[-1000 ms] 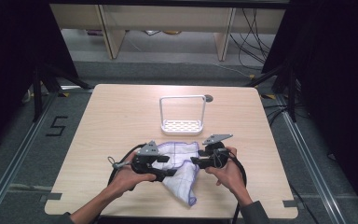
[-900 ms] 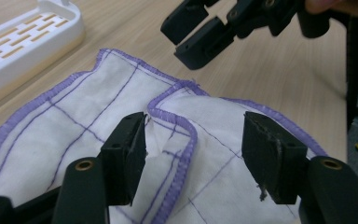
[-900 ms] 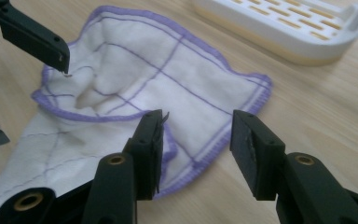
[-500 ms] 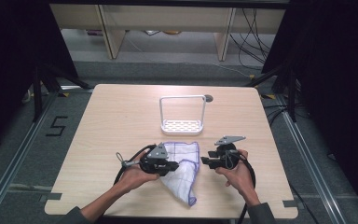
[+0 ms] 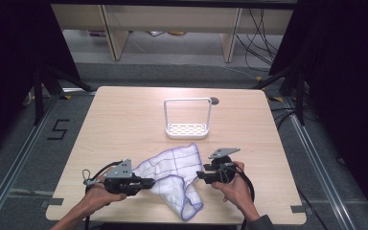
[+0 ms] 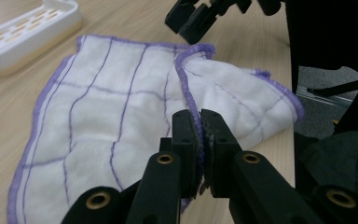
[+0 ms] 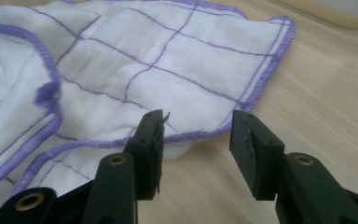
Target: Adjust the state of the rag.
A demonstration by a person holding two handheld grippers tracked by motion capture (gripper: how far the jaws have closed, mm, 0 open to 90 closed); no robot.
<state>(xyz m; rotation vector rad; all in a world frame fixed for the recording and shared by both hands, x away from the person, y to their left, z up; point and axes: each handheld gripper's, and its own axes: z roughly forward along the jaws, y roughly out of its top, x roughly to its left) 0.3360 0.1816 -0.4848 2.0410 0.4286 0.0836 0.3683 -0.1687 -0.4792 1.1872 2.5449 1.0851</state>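
Observation:
A white cloth (image 5: pixel 172 167) with purple grid lines and a purple hem lies rumpled on the wooden table (image 5: pixel 124 120) near its front edge. My left gripper (image 5: pixel 151 182) lies low at the cloth's left side. In the left gripper view its jaws (image 6: pixel 200 122) are shut on a folded hem of the cloth (image 6: pixel 112 93). My right gripper (image 5: pixel 200 175) sits at the cloth's right edge. Its jaws (image 7: pixel 198 126) stand open just above the table, straddling the hem of the cloth (image 7: pixel 168 60) without pressing it. The right gripper (image 6: pixel 196 21) also shows beyond the cloth in the left gripper view.
A white wire-handled rack (image 5: pixel 187 129) with a perforated base stands behind the cloth at mid-table; its base (image 6: pixel 23 32) shows at the upper left of the left gripper view. Black cables trail from both grippers. The table's front edge lies close under both hands.
My left gripper closed on the cloth's hem and moved left and toward the front edge, drawing the cloth out wider. The right gripper shifted slightly toward the front edge, still open.

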